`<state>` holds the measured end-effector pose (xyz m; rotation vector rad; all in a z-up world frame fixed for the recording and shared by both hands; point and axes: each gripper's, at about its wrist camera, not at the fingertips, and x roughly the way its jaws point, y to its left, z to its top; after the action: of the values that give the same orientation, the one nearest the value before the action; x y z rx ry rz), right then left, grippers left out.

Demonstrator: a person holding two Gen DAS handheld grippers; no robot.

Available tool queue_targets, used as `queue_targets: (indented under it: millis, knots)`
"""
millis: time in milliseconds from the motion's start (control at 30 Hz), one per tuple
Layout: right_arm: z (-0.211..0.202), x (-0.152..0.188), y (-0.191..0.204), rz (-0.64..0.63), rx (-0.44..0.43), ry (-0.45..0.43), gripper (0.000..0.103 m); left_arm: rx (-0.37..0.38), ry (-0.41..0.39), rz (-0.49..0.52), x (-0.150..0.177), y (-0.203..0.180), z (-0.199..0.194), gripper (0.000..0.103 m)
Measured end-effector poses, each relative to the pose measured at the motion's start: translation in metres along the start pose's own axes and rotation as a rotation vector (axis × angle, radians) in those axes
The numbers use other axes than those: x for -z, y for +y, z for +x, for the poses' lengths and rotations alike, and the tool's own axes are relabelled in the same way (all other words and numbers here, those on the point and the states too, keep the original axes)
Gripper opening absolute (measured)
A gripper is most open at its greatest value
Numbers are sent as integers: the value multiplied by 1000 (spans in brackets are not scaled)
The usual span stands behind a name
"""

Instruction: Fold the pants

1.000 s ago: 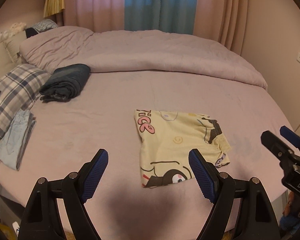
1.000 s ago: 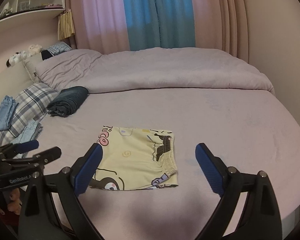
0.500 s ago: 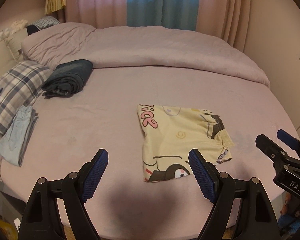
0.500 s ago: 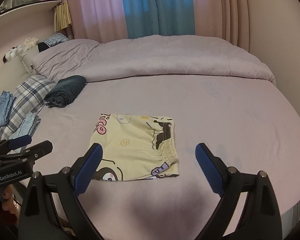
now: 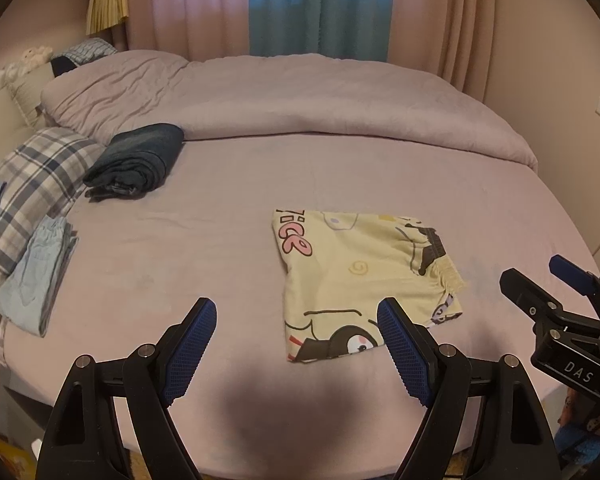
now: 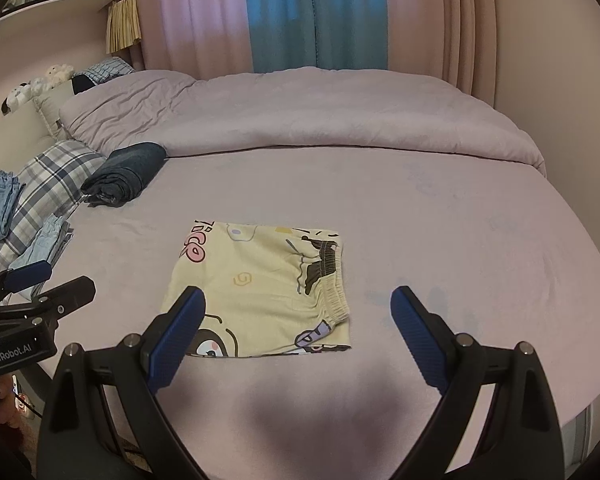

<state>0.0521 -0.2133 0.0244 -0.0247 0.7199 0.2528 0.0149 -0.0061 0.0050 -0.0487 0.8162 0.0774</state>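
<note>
Yellow pants (image 6: 260,292) folded on bed (image 6: 440,220)

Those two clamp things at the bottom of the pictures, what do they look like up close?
Each gripper, left and right, has black triangular plastic arms with silver rivets, ending in blue ribbed pads. White lettering marks their bodies: "GenRobot.AI" and "DAS".

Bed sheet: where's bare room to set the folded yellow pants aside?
Bare sheet lies right of the yellow pants below the duvet, and between them and the dark rolled jeans. The left edge, with plaid pillow and light denim, is crowded.
</note>
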Motion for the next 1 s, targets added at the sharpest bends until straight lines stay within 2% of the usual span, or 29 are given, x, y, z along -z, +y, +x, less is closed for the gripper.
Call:
queue_targets:
  millis: [600,1000]
  knots:
    - [1,2,6,-16,16,2,94,-17,3,4,0,-1,1,83]
    - [0,2,7,-21,25,5,94,2,-3,2,3,-4,-1,83]
